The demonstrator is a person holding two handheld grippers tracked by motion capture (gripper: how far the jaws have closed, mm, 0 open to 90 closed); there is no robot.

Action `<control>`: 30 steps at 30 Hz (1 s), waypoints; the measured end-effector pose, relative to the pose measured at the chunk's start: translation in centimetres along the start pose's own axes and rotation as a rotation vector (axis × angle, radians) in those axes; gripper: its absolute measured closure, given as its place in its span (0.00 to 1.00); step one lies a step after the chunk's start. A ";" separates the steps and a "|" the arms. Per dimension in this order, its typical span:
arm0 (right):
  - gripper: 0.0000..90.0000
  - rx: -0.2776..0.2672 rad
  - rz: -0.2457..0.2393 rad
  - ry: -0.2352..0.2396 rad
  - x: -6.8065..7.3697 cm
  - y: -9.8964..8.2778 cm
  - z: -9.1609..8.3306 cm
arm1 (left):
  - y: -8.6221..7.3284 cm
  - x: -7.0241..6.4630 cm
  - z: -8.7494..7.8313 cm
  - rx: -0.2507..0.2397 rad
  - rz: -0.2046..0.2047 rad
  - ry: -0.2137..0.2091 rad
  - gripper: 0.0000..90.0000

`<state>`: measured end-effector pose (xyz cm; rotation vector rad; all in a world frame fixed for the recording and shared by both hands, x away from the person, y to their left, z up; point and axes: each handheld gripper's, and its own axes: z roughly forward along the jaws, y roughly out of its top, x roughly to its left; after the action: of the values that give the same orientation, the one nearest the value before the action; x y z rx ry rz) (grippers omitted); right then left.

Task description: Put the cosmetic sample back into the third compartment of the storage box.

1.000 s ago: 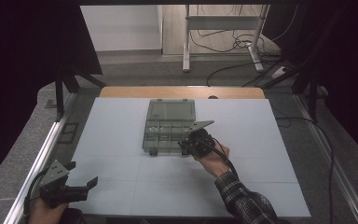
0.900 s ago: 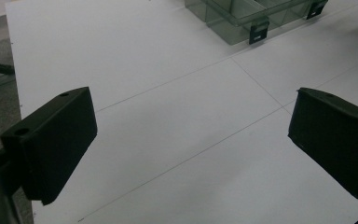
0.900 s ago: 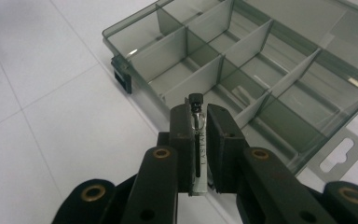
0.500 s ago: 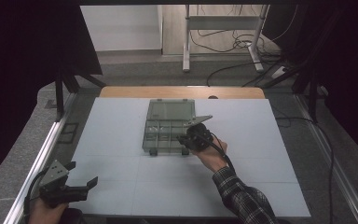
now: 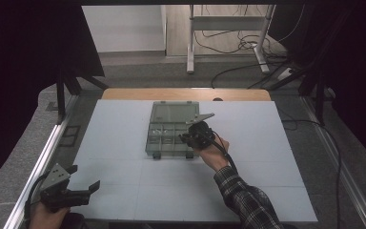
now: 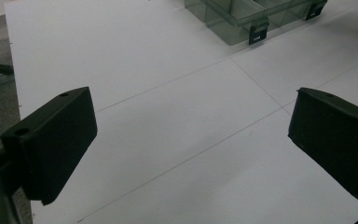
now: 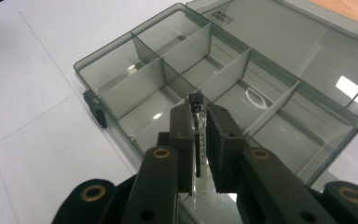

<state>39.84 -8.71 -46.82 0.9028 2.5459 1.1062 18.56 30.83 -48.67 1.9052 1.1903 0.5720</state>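
Note:
A clear smoky plastic compartment box point(image 5: 171, 125) lies open in the middle of the white table, its lid folded back on the far side. My right gripper point(image 5: 191, 138) hovers at the box's near right corner, shut on a small glass vial point(image 7: 198, 140) with a black cap. In the right gripper view the vial stands upright between the pads, above the dividers point(image 7: 228, 77) of the front compartments. My left gripper point(image 5: 83, 177) rests at the table's near left corner, open with nothing between its fingers point(image 6: 56, 140). The box corner point(image 6: 242, 18) lies far ahead of it.
The white table top point(image 5: 267, 143) is bare to the left, right and front of the box. A wooden strip point(image 5: 186, 94) runs along its far edge, metal rails along both sides. Cables and a stand's legs lie on the floor beyond.
My right hand has shifted slightly left and away, bringing the vial further over the box. The left gripper has stayed in place.

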 end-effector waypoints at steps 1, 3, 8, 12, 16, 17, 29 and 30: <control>0.89 0.000 -0.001 0.000 -0.1 0.0 0.1 | 0.0 0.0 0.0 0.000 0.000 -0.001 0.01; 0.89 0.001 0.000 -0.007 -0.2 0.1 0.3 | 0.0 0.0 0.0 -0.001 -0.002 -0.002 0.01; 0.89 -0.003 0.004 -0.013 -0.5 0.3 0.5 | 0.0 0.0 0.0 0.000 0.000 -0.001 0.01; 0.89 -0.011 0.009 -0.018 -0.7 0.6 0.7 | 0.0 0.0 0.0 0.000 -0.001 -0.002 0.01; 0.89 -0.017 0.010 -0.022 -0.9 1.0 1.2 | 0.0 0.0 0.0 -0.001 -0.002 -0.003 0.01; 0.89 -0.020 0.011 -0.021 -1.0 1.2 1.3 | 0.0 0.0 0.0 -0.001 -0.002 -0.003 0.01; 0.89 -0.012 0.012 -0.050 -1.5 2.4 3.1 | 0.0 0.1 0.0 -0.001 -0.002 -0.006 0.01; 0.89 -0.013 0.015 -0.052 -1.6 2.4 3.2 | 0.0 0.1 0.0 0.001 0.000 -0.007 0.01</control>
<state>43.54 -6.54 -47.35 0.9362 2.4910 1.0880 18.60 30.92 -48.66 1.9066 1.1870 0.5644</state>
